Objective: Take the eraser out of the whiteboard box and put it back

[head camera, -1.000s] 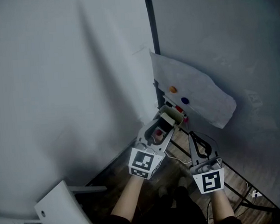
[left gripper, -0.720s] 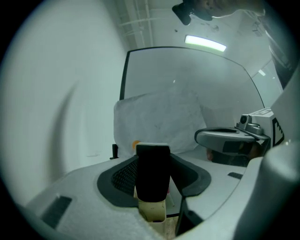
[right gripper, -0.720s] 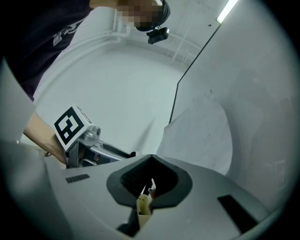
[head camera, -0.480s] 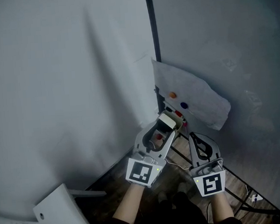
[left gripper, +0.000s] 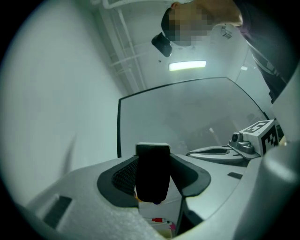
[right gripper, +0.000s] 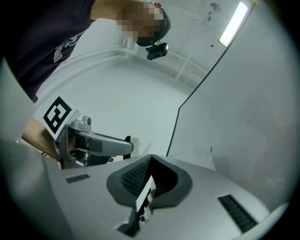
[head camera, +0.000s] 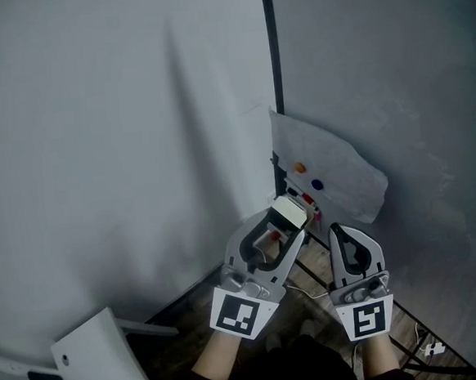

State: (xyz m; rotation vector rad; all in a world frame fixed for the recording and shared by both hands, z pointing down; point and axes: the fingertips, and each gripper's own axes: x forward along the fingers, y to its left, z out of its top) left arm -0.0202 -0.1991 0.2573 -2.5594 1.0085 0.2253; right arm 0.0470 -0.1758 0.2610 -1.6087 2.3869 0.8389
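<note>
Gripping the eraser [left gripper: 152, 172] across its dark felt body, the left claw [head camera: 283, 221] holds it upright, white back uppermost, with both pads pressed against its sides. The eraser hangs in the air just in front of the whiteboard [head camera: 385, 83], near its lower left corner, and above the whiteboard box [head camera: 308, 201] fixed to the board's dark frame [head camera: 273, 67]. The claw hides most of the box, though something red shows inside it.

Just to the right and slightly lower is the right claw [head camera: 340, 233], with its tips brought together and nothing between them. Both claws point up and away from the person, toward the board.

A crumpled white sheet [head camera: 334, 165] lies against the board beyond the box, with an orange dot [head camera: 299, 168] and a blue dot [head camera: 316, 185] on it. To the left is a plain wall [head camera: 96, 155], and below is a wooden floor [head camera: 189, 299].
</note>
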